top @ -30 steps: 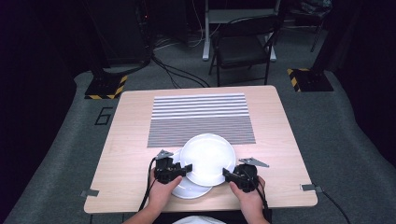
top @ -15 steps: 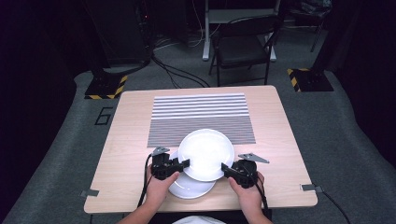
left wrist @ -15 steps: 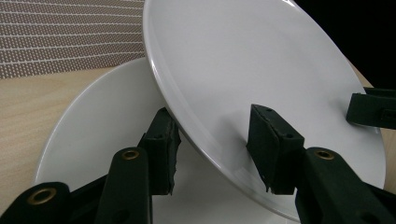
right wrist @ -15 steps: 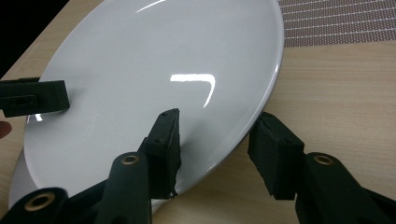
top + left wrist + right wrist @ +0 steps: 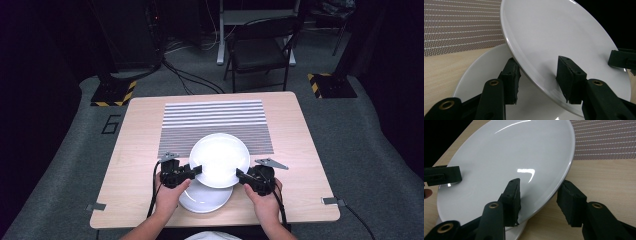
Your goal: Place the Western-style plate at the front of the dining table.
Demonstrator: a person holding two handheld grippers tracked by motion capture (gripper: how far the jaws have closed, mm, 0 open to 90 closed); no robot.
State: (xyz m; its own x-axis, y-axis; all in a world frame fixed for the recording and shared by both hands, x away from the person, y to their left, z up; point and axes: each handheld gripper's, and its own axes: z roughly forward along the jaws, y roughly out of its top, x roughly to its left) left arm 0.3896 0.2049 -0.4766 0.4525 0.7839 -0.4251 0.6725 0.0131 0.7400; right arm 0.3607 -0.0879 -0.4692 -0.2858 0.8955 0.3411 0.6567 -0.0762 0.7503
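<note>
While both grippers clamp opposite rims, the left gripper (image 5: 196,170) and right gripper (image 5: 241,174) hold the upper plate (image 5: 219,159) above the lower plate (image 5: 202,199) on the table (image 5: 135,150).

An overhead camera looks forward and down across the counter (image 5: 140,200) from the person's side. Two close cameras ride the tools, facing inward; all three views share the lifted plate (image 5: 219,159).

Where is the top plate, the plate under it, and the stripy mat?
Top plate (image 5: 219,159), high view, its middle.
Lower plate (image 5: 202,199), high view, the near part peeking out.
Striped mat (image 5: 214,119), high view, its middle.
</note>
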